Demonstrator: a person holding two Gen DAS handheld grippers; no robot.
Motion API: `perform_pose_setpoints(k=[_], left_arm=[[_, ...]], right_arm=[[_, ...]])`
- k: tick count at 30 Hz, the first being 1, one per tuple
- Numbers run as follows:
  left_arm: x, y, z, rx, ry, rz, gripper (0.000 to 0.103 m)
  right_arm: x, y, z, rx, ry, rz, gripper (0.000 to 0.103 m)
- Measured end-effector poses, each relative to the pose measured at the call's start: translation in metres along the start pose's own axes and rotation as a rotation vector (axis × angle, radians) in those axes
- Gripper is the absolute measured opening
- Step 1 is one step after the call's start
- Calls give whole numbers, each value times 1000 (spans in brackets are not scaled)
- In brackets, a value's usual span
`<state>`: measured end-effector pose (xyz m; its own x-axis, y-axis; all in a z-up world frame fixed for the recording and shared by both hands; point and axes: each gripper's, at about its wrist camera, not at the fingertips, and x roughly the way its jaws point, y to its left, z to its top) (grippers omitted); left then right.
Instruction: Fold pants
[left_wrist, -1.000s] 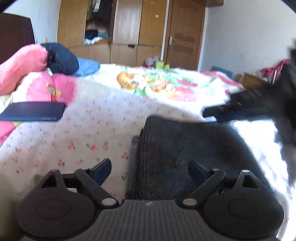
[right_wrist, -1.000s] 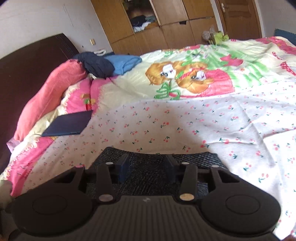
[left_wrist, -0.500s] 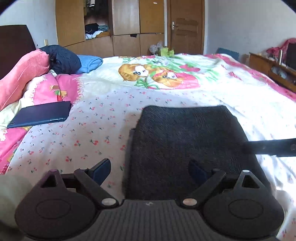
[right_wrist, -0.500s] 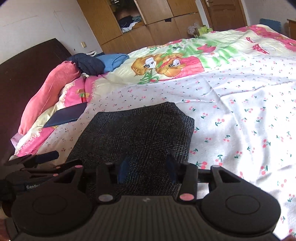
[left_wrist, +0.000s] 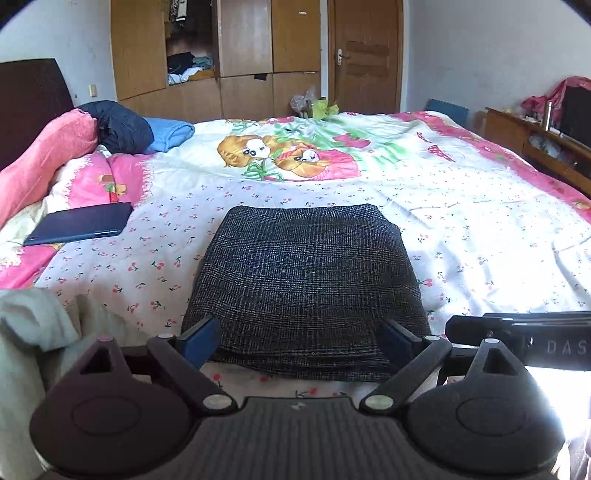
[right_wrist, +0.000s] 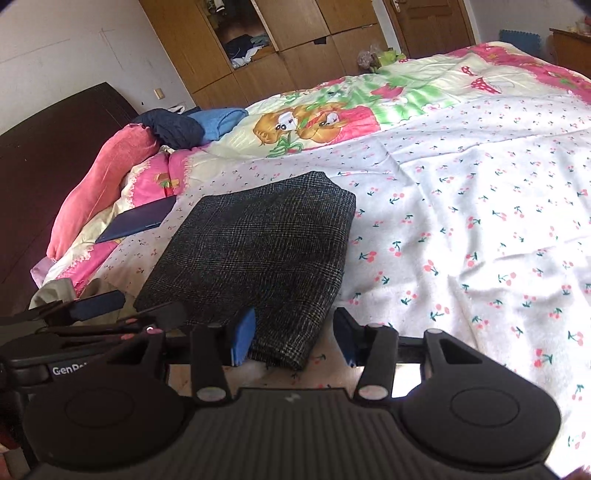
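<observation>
**Folded pants lie square on the cherry-print bedspread**

My left gripper (left_wrist: 299, 341) and right gripper (right_wrist: 291, 341) both stand open, holding nothing, at the near edge of the folded checked pants (left_wrist: 306, 284) on the bedspread (left_wrist: 480, 229). My grippers' bodies hide the bed's front edge, and a pale cloth (left_wrist: 33, 332) is cut off at left.

Pants (left_wrist: 306, 280) — dark charcoal, fine pale check. Sheet (left_wrist: 480, 236): white, red cherries; cartoon print in orange, green and pink at twelve o'clock. At ten o'clock, a pink pillow (left_wrist: 40, 162) — navy tablet (left_wrist: 81, 223) below it.
</observation>
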<state>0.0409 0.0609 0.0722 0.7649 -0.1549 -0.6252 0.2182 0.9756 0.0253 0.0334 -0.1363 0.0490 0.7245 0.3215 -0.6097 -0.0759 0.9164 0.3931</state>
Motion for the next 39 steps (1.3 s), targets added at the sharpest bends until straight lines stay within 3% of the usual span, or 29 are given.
perform_pose_setpoints(k=[3, 11, 21, 27, 39], left_arm=[[-11, -10, -3, 10, -23, 47, 103], [-29, -7, -11, -74, -52, 75, 103], [-41, -16, -26, -37, -68, 155, 103], [-42, -13, -32, -75, -61, 143, 103], [-30, -11, -31, -45, -38, 160, 103]], right_arm=[[-8, -1, -5, 18, -9, 3, 49], [-21, 4, -11, 25, -35, 3, 49], [-24, 9, -28, 23, -31, -21, 49], [-25, 13, -36, -7, -46, -26, 49], [-20, 0, -38, 24, -39, -21, 49]])
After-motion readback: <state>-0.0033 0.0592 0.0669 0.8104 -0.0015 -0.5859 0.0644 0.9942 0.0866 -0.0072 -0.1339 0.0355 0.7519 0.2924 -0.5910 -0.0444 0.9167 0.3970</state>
